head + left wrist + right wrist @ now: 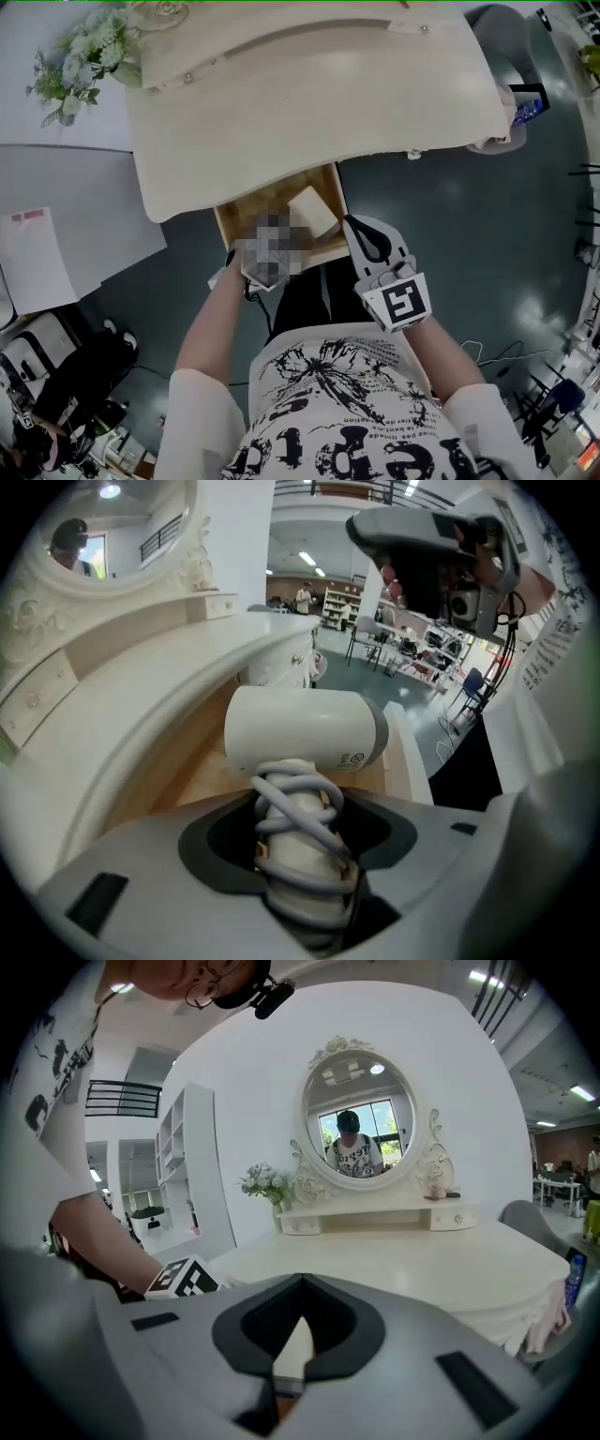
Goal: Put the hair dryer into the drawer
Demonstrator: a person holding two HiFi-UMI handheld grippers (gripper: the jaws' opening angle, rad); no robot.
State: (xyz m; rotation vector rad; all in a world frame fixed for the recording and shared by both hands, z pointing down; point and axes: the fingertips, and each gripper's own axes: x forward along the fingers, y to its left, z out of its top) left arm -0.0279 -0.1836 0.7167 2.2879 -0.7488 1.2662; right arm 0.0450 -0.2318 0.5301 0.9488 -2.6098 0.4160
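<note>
Flowers (80, 56) sit at the back left of the cream dressing table (309, 103). Under the table's front edge the wooden drawer (246, 201) stands open. My left gripper (300, 855) is clamped on the cord-wrapped handle of the hair dryer (305, 728), held over the drawer. My right gripper (281, 1372), jaws together, sits below the table's front. Dark floor (450, 234) lies right of the table.
</note>
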